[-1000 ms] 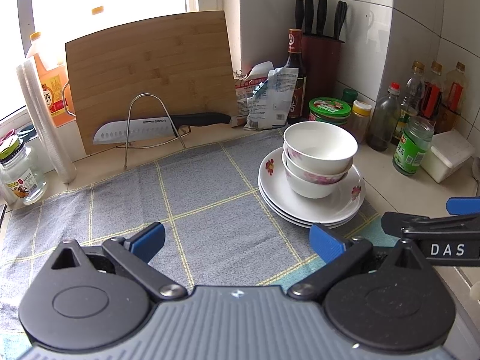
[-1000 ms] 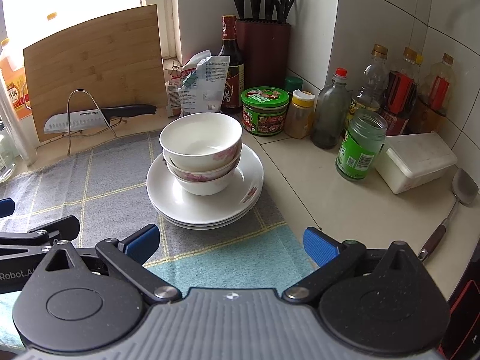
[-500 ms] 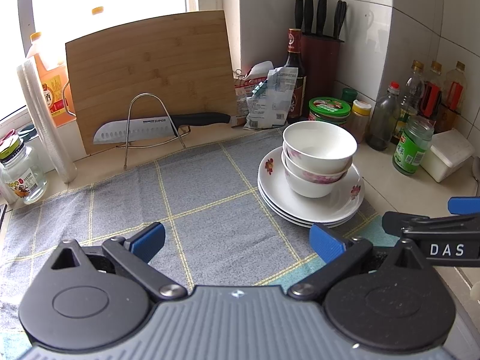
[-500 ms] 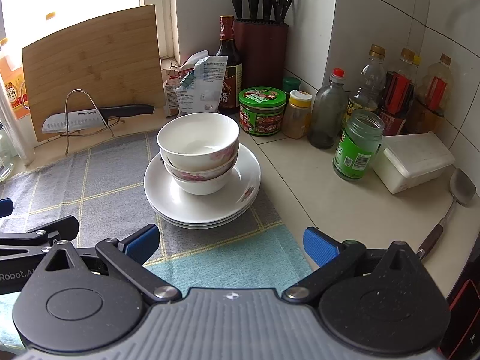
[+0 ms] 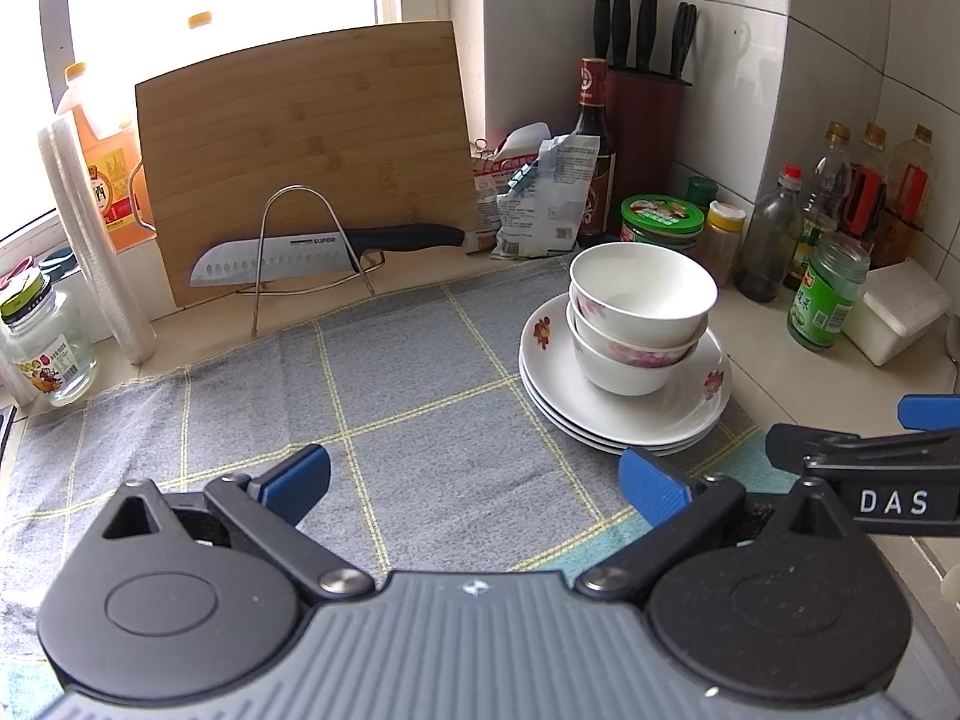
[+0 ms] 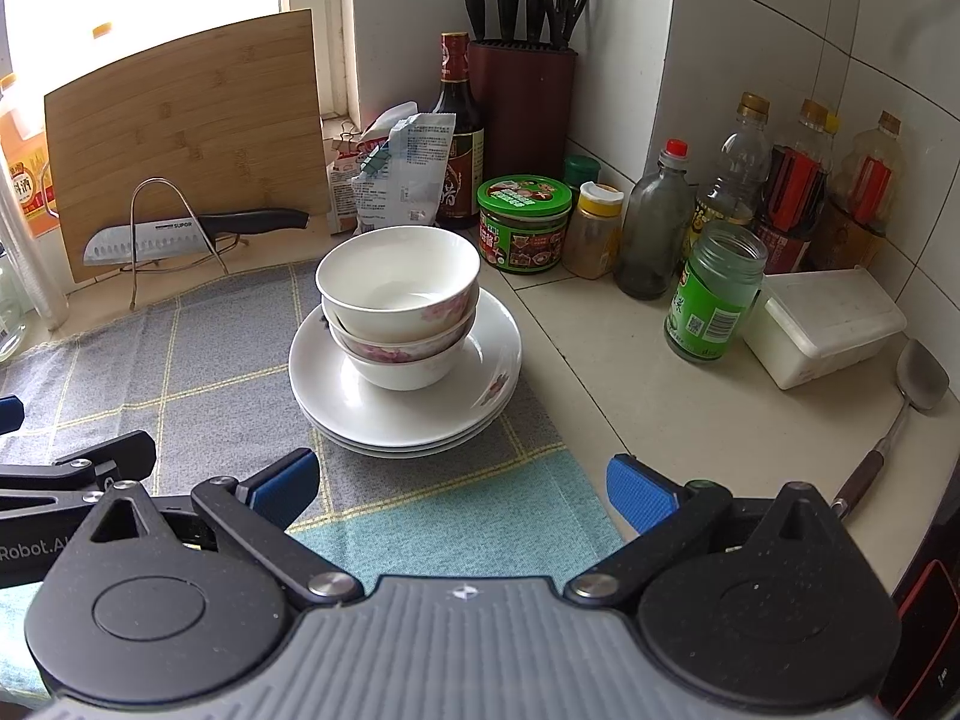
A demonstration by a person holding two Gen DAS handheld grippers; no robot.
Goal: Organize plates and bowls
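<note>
While both grippers hang low over the checked cloth (image 5: pixel 420 396), the dishes sit in one stack at the cloth's right edge: three white bowls (image 6: pixel 399 306) nested one inside another, standing on a pile of white plates (image 6: pixel 480 414) with small flower prints on the rims. The top bowl looks empty, showing only its pale inside; what lies in the lower bowls is hidden.

Behind the stack, a dark red knife block (image 6: pixel 522 102) in the tiled corner holds black-handled knives and a pair of scissors. A green-lidded tub (image 6: pixel 523 222) stands just beside a small yellow-capped jar (image 6: pixel 594 231), and a dark sauce bottle (image 6: pixel 459 132) rises behind a crumpled packet (image 6: pixel 408 174). Further right stand a cloudy glass bottle with a red cap (image 6: pixel 657 228), a green-labelled jar (image 6: pixel 717 294) and a lidded white box (image 6: pixel 825 324); its contents cannot be made out. A spatula (image 6: pixel 900 402) lies on the bare counter beside the box. At the left, a wire rack (image 5: pixel 312 252) carries a knife (image 5: pixel 324 252) in front of a leaning bamboo cutting board (image 5: pixel 300 144).

The left gripper (image 5: pixel 474 477) has its blue pads spread wide, holding nothing; the stack lies ahead and to its right, apart from it. The right gripper (image 6: pixel 462 489) is likewise spread wide and empty, with the stack just ahead, slightly left of centre and clear of both pads.
</note>
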